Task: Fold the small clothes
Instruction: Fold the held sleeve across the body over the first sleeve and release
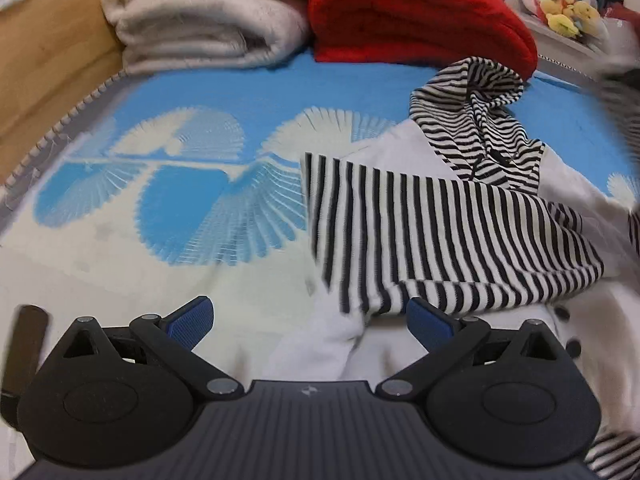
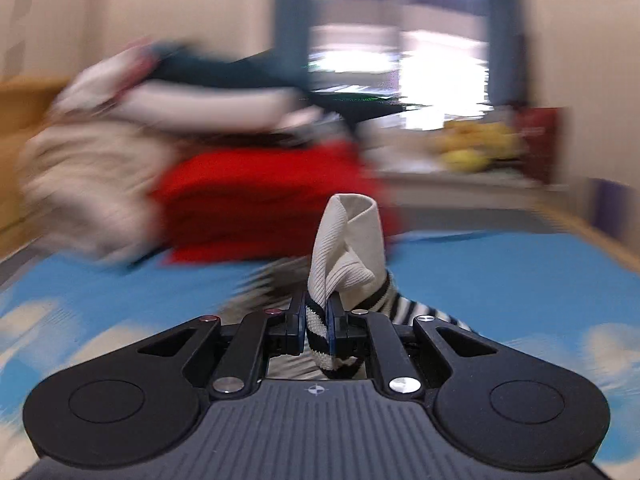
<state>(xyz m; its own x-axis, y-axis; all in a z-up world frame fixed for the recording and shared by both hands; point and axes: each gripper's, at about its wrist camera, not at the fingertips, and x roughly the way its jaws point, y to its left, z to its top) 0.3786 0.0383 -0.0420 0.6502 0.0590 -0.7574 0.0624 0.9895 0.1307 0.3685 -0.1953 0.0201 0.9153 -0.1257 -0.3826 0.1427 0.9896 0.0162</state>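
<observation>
A small hooded garment (image 1: 452, 232), white with black-and-white striped sleeves and hood, lies on the blue and white patterned mat (image 1: 192, 168) at the right. One striped sleeve is folded across its body. My left gripper (image 1: 310, 320) is open and empty, just in front of the garment's near edge. My right gripper (image 2: 318, 320) is shut on a striped sleeve with a white ribbed cuff (image 2: 344, 248) and holds it above the mat; that view is blurred by motion.
A folded cream blanket (image 1: 208, 20) and a folded red blanket (image 1: 416, 20) lie at the back of the mat. A wooden floor (image 1: 44, 60) borders the mat at the left. Yellow plush toys (image 1: 564, 12) sit on a shelf at the far right.
</observation>
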